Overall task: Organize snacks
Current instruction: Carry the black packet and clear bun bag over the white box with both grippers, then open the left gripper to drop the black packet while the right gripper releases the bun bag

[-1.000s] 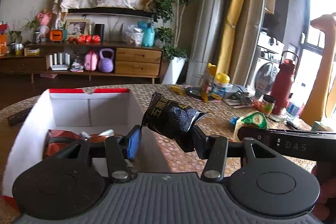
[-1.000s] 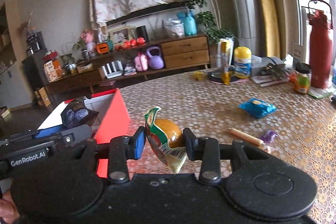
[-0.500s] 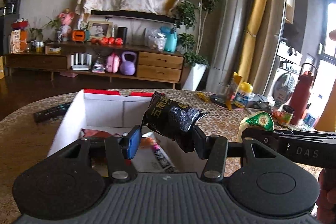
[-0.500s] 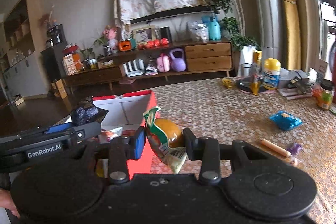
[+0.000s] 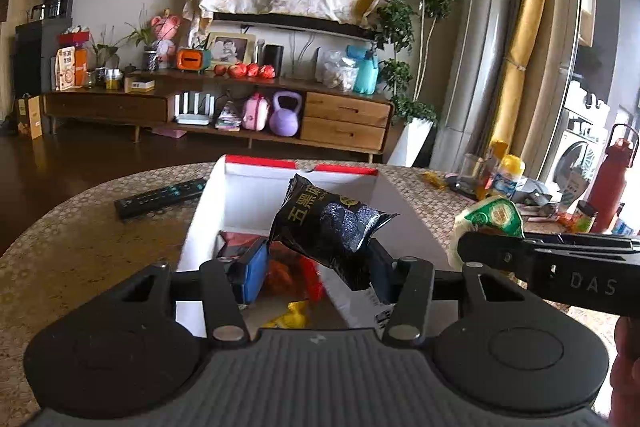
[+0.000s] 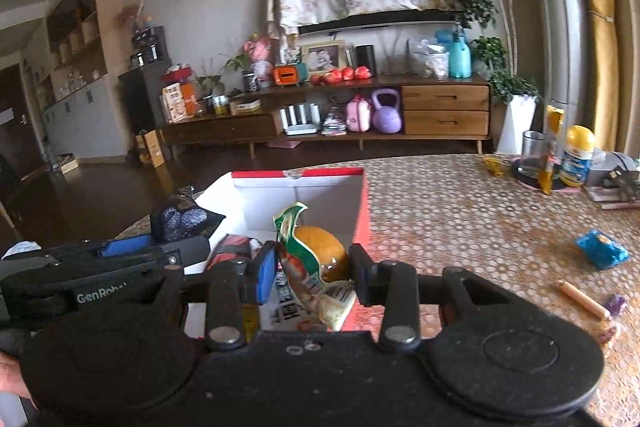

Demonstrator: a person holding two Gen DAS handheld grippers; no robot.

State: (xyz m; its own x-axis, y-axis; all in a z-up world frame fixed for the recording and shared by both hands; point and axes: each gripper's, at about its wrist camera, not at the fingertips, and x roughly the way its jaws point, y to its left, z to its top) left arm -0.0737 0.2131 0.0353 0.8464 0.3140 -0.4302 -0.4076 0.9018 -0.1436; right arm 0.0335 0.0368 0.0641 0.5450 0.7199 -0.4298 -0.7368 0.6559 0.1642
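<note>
The box (image 5: 404,211) stands open-topped, its floor seemingly crowded with packets (image 5: 294,277).

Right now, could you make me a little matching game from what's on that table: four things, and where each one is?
Things:
1. black snack packet
2. green and orange snack packet
3. blue snack packet
4. remote control

Places:
A. lying loose on the table, right of the box
B. held in the left gripper
C. on the table, left of the box
D. held in the right gripper

Pairs: 1-B, 2-D, 3-A, 4-C
</note>
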